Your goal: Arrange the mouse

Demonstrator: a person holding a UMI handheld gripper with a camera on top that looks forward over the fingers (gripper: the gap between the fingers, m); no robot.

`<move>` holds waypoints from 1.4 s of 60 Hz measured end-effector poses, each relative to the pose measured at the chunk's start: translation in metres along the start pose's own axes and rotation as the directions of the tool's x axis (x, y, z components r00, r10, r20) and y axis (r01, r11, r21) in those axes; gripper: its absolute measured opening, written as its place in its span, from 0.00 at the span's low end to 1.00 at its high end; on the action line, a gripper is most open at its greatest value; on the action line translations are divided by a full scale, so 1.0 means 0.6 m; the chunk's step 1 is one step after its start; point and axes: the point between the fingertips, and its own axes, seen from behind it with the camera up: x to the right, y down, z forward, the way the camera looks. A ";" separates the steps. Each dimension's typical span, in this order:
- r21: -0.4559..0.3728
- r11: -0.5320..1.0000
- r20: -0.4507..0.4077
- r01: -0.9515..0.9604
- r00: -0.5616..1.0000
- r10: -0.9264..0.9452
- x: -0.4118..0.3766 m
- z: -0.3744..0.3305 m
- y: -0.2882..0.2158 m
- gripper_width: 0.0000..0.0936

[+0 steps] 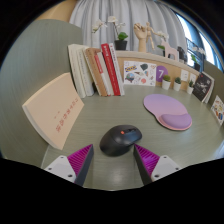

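A dark grey computer mouse with a small red mark on its wheel lies on the grey-green table. It sits just ahead of my gripper, partly between the fingertips, with a gap at either side. The fingers are spread wide and hold nothing; their magenta pads flank the mouse's rear. A lilac mouse pad with a wrist rest lies beyond the mouse to the right.
A beige booklet leans at the left. Upright books and a picture calendar stand at the back, with small potted plants and wooden figures by the curtain.
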 end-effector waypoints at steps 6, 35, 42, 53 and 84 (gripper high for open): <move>-0.001 1.000 -0.023 0.006 1.000 -0.006 -0.006 0.035 -0.026 0.86; -0.028 0.999 -0.009 0.027 1.000 -0.027 -0.036 0.111 -0.081 0.54; -0.061 0.997 0.020 0.058 0.998 -0.056 -0.038 0.112 -0.076 0.49; -0.149 0.985 0.032 0.084 0.996 -0.080 -0.034 0.113 -0.073 0.38; 0.276 0.943 -0.029 0.188 0.982 -0.187 0.116 -0.097 -0.564 0.38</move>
